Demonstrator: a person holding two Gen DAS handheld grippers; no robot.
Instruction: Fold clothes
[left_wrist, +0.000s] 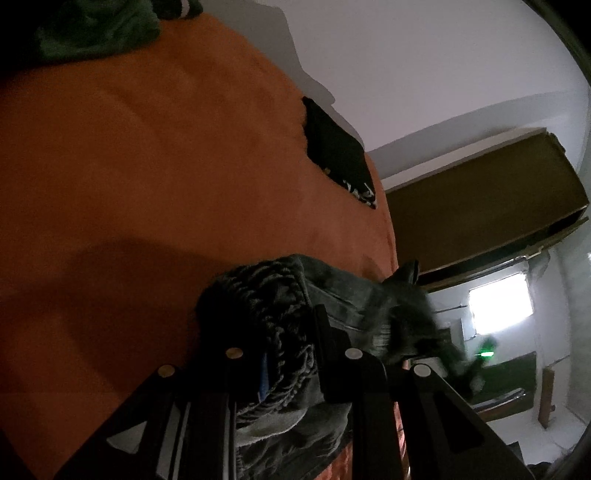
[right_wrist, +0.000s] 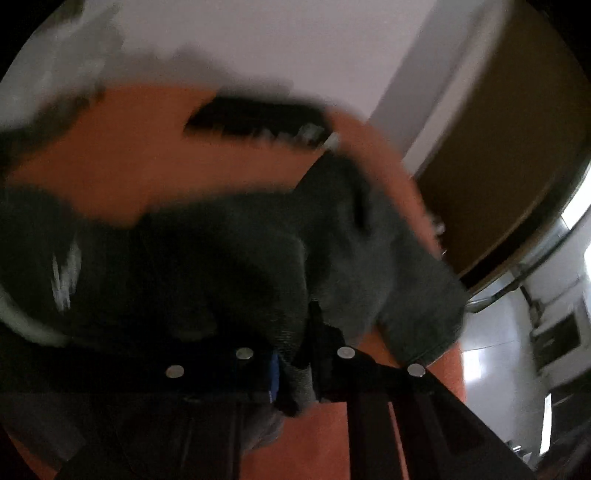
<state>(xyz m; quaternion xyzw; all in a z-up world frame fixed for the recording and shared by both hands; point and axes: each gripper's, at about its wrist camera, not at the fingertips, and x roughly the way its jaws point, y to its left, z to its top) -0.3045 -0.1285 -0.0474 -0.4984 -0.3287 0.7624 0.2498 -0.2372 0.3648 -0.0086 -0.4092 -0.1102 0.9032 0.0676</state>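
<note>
My left gripper (left_wrist: 288, 325) is shut on a bunched dark grey denim garment (left_wrist: 280, 295) with a gathered waistband, held just above the orange bedcover (left_wrist: 129, 166). The garment stretches right toward a blurred dark shape. In the right wrist view, my right gripper (right_wrist: 299, 332) is shut on the same dark grey garment (right_wrist: 240, 251), which spreads wide and blurred in front of the camera. A folded black garment (left_wrist: 336, 155) lies near the far edge of the bed, seen blurred as the black garment (right_wrist: 255, 118) in the right wrist view.
A dark green garment (left_wrist: 92, 33) lies at the top-left corner of the bed. A brown wardrobe (left_wrist: 480, 192) stands past the bed's right edge against the white wall (left_wrist: 406, 55). A bright window (left_wrist: 498, 302) shows low on the right.
</note>
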